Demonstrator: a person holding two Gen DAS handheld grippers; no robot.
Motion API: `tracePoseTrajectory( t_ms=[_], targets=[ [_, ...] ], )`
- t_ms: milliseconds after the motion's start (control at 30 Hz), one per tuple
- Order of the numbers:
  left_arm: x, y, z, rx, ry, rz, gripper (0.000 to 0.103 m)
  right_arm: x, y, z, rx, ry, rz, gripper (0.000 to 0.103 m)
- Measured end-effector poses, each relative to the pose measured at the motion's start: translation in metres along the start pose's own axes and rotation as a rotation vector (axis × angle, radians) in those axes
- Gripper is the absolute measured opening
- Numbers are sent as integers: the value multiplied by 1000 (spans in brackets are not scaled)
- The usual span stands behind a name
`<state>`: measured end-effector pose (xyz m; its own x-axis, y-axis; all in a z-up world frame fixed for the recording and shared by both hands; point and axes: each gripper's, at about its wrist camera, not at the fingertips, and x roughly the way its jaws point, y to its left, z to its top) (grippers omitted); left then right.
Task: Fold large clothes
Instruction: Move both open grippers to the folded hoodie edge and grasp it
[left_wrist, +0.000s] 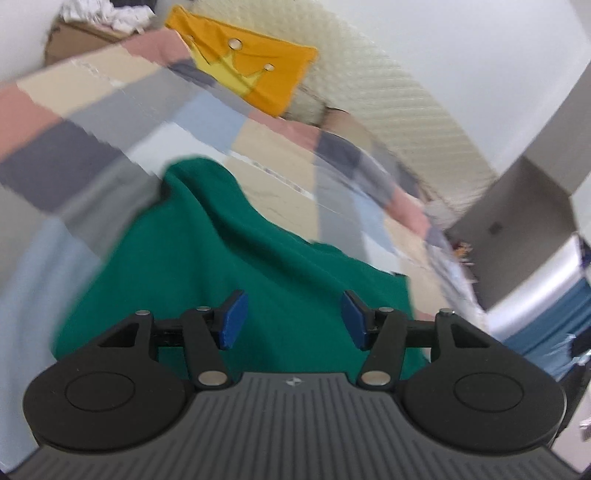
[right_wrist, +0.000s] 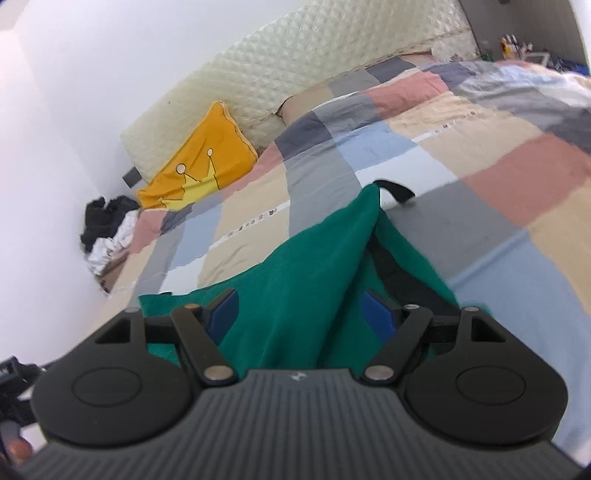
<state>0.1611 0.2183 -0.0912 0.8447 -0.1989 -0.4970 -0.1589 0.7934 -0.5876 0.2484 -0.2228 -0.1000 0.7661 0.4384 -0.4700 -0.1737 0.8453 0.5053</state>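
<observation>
The green garment lies bunched on the patchwork quilt, near the quilt's near edge, with a raised ridge of cloth running up its middle and a black strap or trim poking out at its far tip. The left gripper hangs over it with its jaws spread wide, blue pads clear of the cloth and nothing between them. The right gripper is the same story, jaws wide, and the ridge of green rises up between its pads without being pinched, as far as the view shows. So both tools are empty, and the step in hand looks like setting up for the next fold. To do it well, I'd say each gripper wants a clean edge or corner rather than a handful of the bulge, both taken at matching points so the cloth lifts evenly and lays flat. That ridge should be smoothed or pulled out first, or it gets folded in as a crease. The left view is smeared, so the garment's outline on that side is hard to read.

Further out, a yellow cushion with a crown leans at the head of the bed against the quilted headboard, well apart from the garment. A heap of black and white clothes sits off the bed's far corner by the wall. Nothing lies on the quilt right around the garment, so there's room to spread it
</observation>
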Motion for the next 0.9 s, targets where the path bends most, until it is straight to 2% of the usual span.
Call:
tracePoseTrajectory(
  t_ms=[100,167,267,367,467,600,867,900],
  targets=[
    [-1,-2,-28,-56,6,-45,68,-10,-4,-16,55,15,24,77],
    [1,-1,-45,-86,19,-57,69,-14,-5,-28,55,27,8,77],
    [6,1,-60,-100,40,-44,69,-16,-1,-38,37,35,-29,77],
    [8,0,-70,-83,51,-10,73,-14,1,-44,61,43,-15,77],
    [15,2,-72,-70,57,15,78,-9,0,-52,111,69,12,77],
    [24,15,-69,-118,70,29,85,2,2,-61,147,112,42,77],
    [34,36,-65,-218,76,18,88,2,6,-62,164,107,75,78],
    [35,38,-64,-229,76,17,88,2,6,-62,174,109,87,82]
  ],
)
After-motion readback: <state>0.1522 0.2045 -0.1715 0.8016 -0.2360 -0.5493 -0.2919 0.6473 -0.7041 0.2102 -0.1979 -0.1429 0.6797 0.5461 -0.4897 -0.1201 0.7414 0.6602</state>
